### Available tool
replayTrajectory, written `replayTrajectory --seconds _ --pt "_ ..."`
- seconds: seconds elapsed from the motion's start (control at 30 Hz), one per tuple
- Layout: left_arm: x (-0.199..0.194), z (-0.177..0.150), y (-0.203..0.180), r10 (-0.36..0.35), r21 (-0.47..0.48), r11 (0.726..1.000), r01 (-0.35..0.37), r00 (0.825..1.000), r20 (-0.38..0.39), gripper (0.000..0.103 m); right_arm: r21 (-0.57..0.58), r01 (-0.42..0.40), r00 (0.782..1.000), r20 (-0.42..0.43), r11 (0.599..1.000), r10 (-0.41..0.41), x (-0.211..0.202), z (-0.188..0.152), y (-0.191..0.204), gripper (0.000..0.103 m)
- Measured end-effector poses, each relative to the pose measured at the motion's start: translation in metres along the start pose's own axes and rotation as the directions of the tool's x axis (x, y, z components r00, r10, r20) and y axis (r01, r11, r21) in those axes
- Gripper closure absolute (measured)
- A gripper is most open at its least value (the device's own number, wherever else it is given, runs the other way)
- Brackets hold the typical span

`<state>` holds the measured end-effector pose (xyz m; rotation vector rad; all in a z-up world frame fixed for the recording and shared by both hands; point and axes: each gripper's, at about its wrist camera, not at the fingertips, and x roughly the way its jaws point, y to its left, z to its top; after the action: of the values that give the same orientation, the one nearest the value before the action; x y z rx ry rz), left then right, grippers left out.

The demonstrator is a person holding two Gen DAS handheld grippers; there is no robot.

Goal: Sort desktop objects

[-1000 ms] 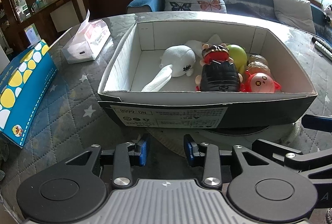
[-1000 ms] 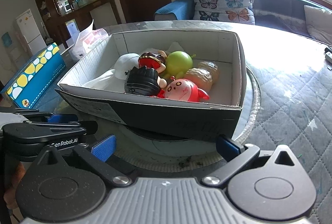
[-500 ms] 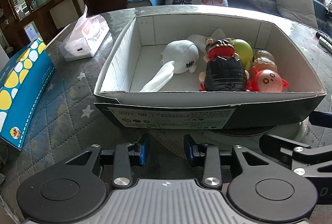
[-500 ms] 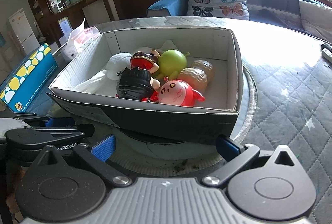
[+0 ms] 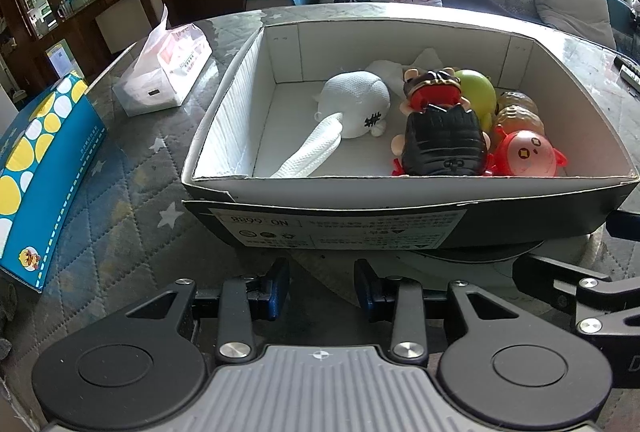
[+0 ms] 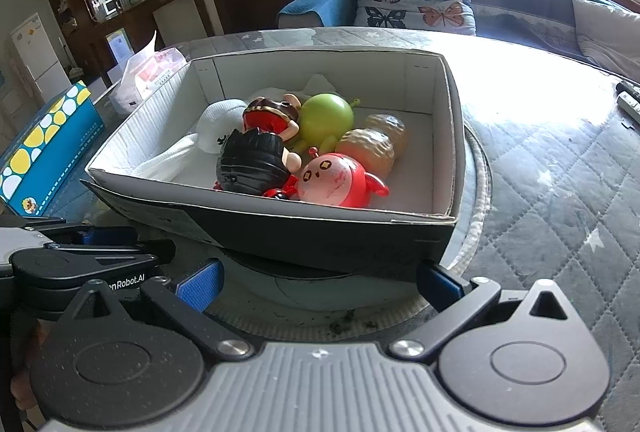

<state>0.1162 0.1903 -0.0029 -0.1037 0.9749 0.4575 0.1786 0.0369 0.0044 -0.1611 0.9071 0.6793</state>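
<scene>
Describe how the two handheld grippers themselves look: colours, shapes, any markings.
Both are matte black with a ribbed grey plate at the base bearing a small crosshair mark, flanked by round black discs and silver screws. The left gripper has short blue-padded jaws on black linkages. The right gripper has the same blue pads; white lettering ending "Robot.AI" shows on the left gripper's side in its view.

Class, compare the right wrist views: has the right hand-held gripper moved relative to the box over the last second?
Yes. The box now sits lower and nearer its fingers, and more of its floor shows, so the right hand-held gripper has risen and tipped toward it.
</scene>
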Motion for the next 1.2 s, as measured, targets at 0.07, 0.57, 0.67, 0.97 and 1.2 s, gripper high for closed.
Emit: replayTrajectory --seconds 0.07,0.57,0.67,0.97,1.2 --pt "0.0001 0.0002 0.0005 0.000 -0.001 1.000 0.000 1.000 0.000 0.065 0.000 0.001 1.000 -0.002 1.000 -0.001 0.0005 0.0002 0.0002 0.000" --pt "-0.0014 0.0021 0.0005 0.003 0.000 1.000 -0.003 1.000 0.007 0.065 -0.005 0.006 1.000 -0.012 1.000 -0.006 0.0042 0.0007 0.0023 0.000" --pt "-0.0008 0.0024 0.0008 0.000 -0.001 1.000 0.000 1.000 0.005 0.065 -0.006 0.004 1.000 -0.013 1.000 -0.004 0.0045 0.0006 0.0028 0.000" --pt "-0.0001 0.0015 -0.0007 0.001 0.004 1.000 -0.001 1.000 0.007 0.065 -0.005 0.000 1.000 -0.017 1.000 0.000 0.0061 0.0002 0.0027 0.000" --pt "-0.0027 0.0009 -0.0007 -0.002 0.008 1.000 0.001 0.999 0.034 0.065 -0.006 0.000 1.000 -0.018 1.000 0.000 0.0071 0.0003 0.0038 0.000"
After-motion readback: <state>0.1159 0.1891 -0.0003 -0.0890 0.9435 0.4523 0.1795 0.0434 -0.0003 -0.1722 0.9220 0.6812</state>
